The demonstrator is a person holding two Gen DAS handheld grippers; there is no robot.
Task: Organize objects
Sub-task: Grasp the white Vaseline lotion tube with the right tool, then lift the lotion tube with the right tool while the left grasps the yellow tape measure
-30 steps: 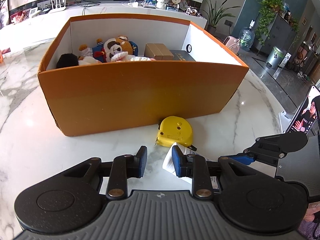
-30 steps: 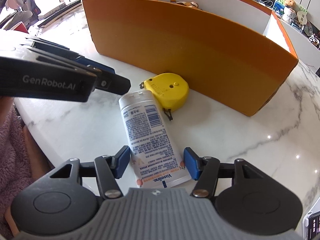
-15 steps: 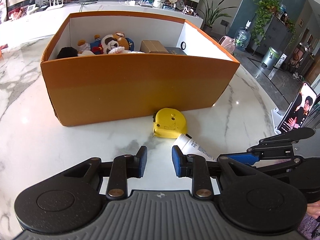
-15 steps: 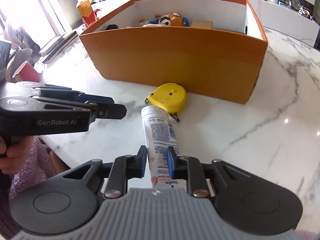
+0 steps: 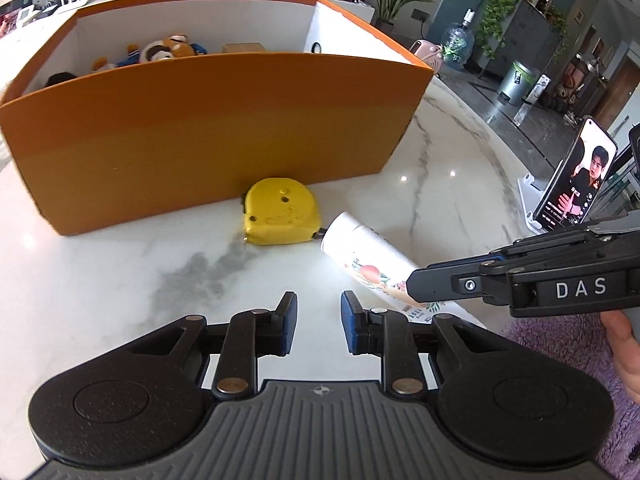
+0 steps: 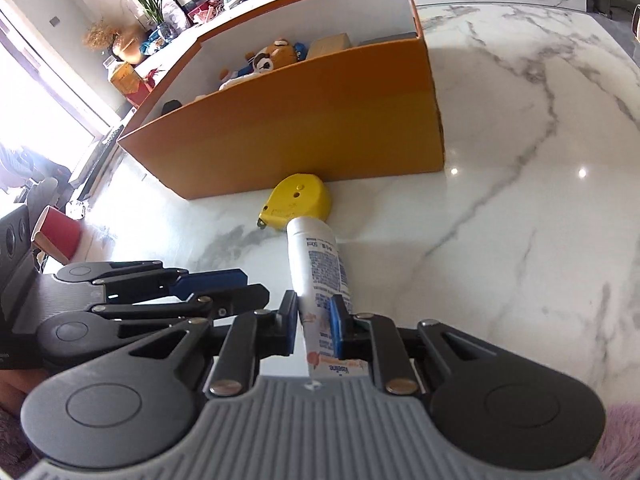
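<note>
A white Vaseline tube points toward a yellow tape measure that lies against the front wall of the orange box. My right gripper is shut on the tube's lower end, its jaws still closing, and the capped end is tilted up off the marble. In the left wrist view the tube runs from the right gripper toward the tape measure. My left gripper hovers over bare marble short of the tape measure. Its jaws are closing with a narrow gap and nothing between them.
The orange box holds plush toys and a small cardboard carton. A phone on a stand is at the table's right edge. A red cup stands at the left. A purple sleeve is low on the right.
My right gripper closed on the tube, rolled, and raised it off the table. The left gripper drew nearer the tape measure and its jaws narrowed a little.
</note>
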